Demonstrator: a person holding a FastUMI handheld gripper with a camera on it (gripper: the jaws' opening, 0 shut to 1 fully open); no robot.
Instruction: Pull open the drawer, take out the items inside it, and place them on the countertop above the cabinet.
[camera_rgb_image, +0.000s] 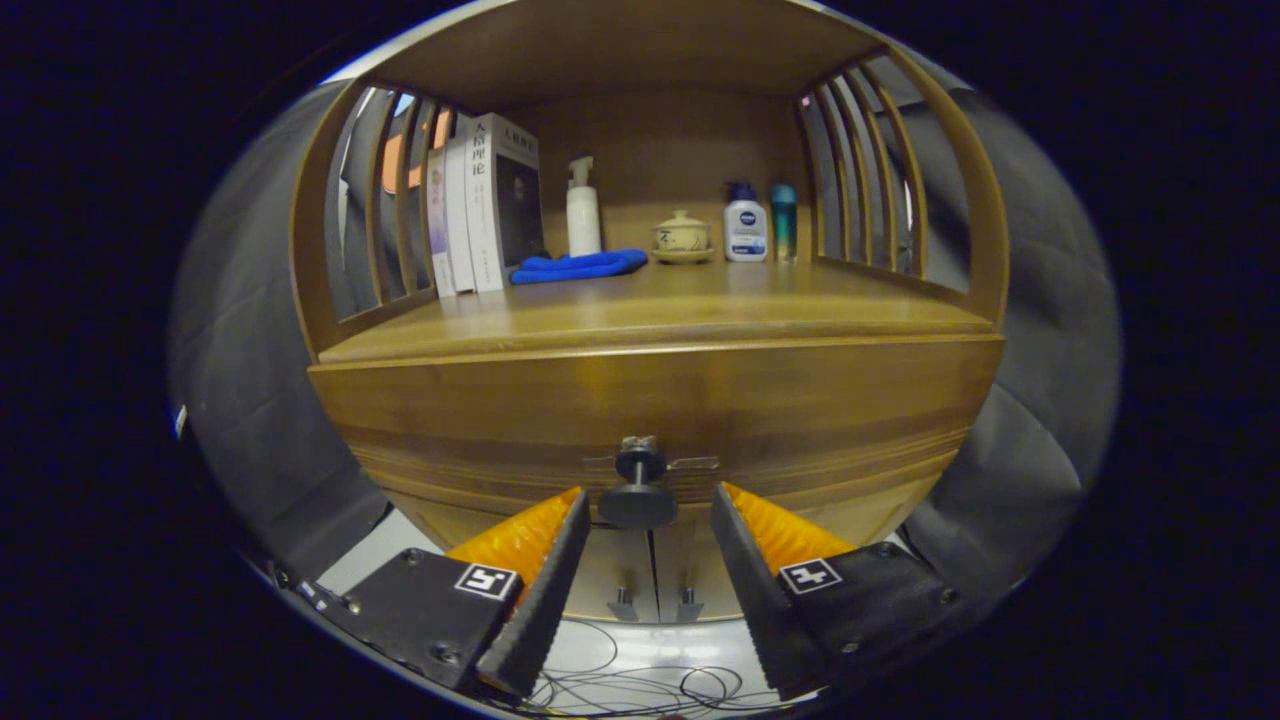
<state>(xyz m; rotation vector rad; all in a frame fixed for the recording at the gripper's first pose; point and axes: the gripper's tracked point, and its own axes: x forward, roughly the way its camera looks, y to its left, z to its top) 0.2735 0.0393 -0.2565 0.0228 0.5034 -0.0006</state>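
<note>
Flanking drawer knob (638, 488), jaws apart

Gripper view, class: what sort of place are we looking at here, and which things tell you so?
Probably a mock home corner set up in a booth: a wooden cabinet with a drawer knob between the open gripper fingers, books and toiletry bottles on its countertop.

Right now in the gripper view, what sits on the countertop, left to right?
Books → white pump bottle → lidded cup on saucer → white lotion bottle → teal bottle. Fingers open either side of the drawer knob, not touching.
</note>
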